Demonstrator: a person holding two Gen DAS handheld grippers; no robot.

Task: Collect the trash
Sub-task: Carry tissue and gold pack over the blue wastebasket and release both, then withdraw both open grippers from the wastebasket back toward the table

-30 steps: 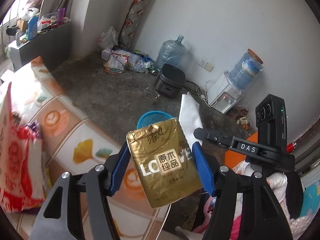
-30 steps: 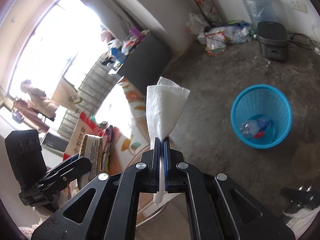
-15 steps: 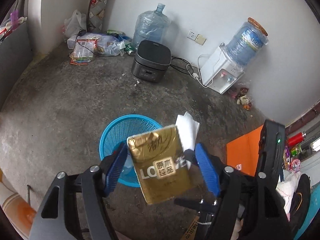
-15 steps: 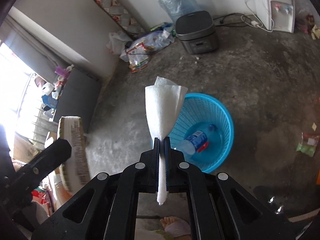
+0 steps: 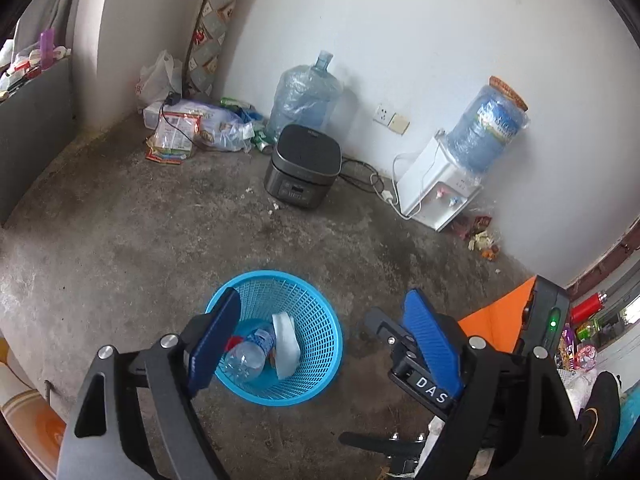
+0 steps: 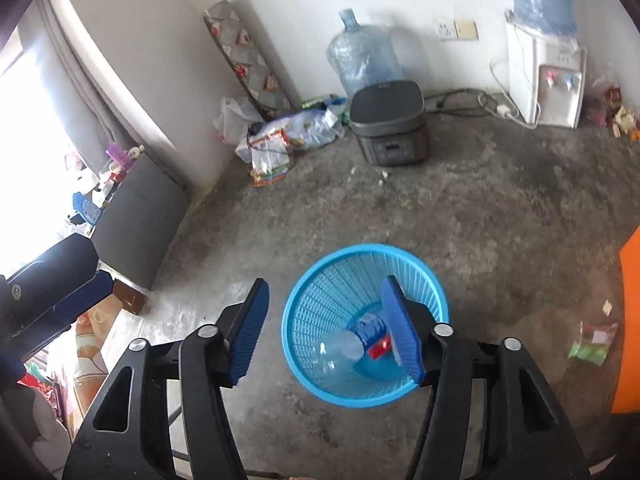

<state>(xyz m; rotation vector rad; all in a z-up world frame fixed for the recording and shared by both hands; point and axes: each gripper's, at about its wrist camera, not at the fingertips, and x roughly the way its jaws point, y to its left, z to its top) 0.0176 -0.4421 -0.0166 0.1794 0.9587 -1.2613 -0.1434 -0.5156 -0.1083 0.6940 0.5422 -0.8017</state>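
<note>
The round blue plastic mesh basket (image 5: pixel 276 336) stands on the grey concrete floor (image 5: pixel 160 240) at lower centre of both views. Inside it lie a clear plastic bottle with a blue label (image 5: pixel 250 354) and a folded white tissue (image 5: pixel 286 346), the tissue leaning against the bottle's right side in the left wrist view. The gold packet held by the left gripper half a second ago is not clearly visible in the basket; its location cannot be confirmed.

The left gripper (image 5: pixel 320 340) is above the basket, jaws opening wide with nothing between them. The right gripper (image 6: pixel 324 328) is likewise above the basket, jaws opening; the tissue it clamped a second ago is gone from between its pads.

Judgement: both releases are complete, so this deposit step is finished. Remaining loose trash includes a green and red wrapper (image 6: pixel 592 344) at the right edge of the right wrist view.
</note>
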